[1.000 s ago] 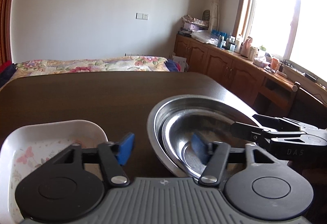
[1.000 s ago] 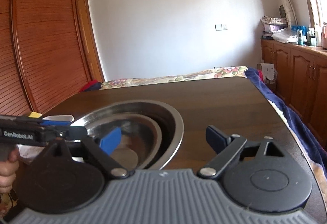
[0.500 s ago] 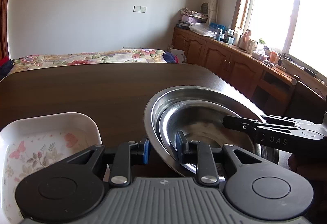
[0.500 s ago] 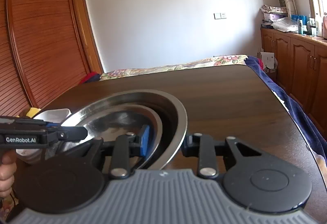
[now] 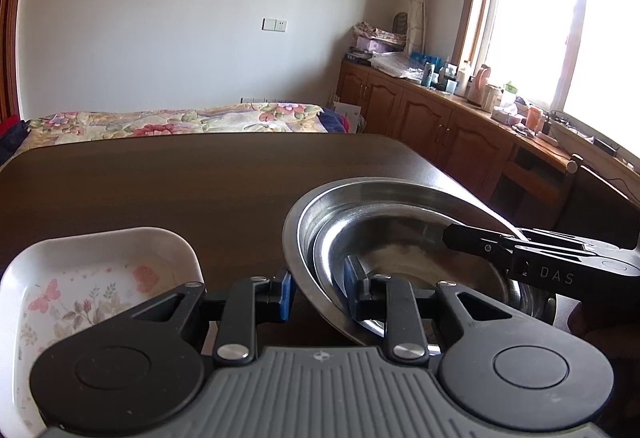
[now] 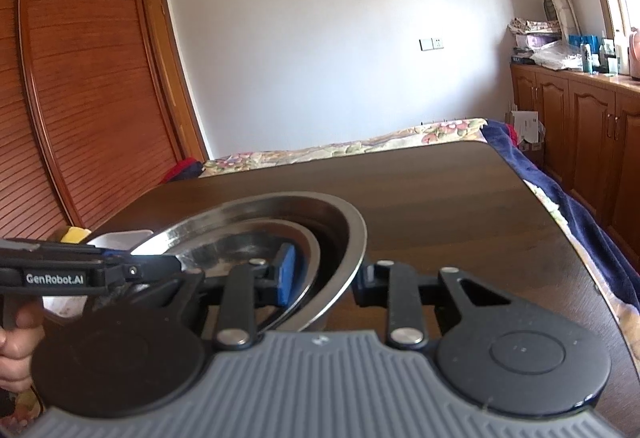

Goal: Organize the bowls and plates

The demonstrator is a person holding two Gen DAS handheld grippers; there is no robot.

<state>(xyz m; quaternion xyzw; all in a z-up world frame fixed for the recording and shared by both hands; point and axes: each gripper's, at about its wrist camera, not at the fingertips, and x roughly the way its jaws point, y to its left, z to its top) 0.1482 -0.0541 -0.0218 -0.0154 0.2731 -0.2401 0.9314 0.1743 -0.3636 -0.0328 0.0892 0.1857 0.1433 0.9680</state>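
The big steel bowl [image 5: 404, 198] sits near the dark table's [image 5: 160, 190] right edge, a smaller steel bowl [image 5: 420, 258] nested inside; the left gripper [image 5: 316, 292] pinches its near-left rim, the right gripper [image 6: 326, 278] pinches the opposite rim; a floral white dish [image 5: 100, 278] lies just left of the bowl; beyond it the tabletop's wide open.

A large steel bowl [image 5: 384, 194] with a wide flat rim holds a smaller steel bowl [image 5: 400, 238] nested inside; both shine dully and tilt up off the dark wooden table, at its near right. To their left, apart from them, a white rounded-square dish [image 5: 100, 250] printed with pink butterflies and flowers lies flat, upright.
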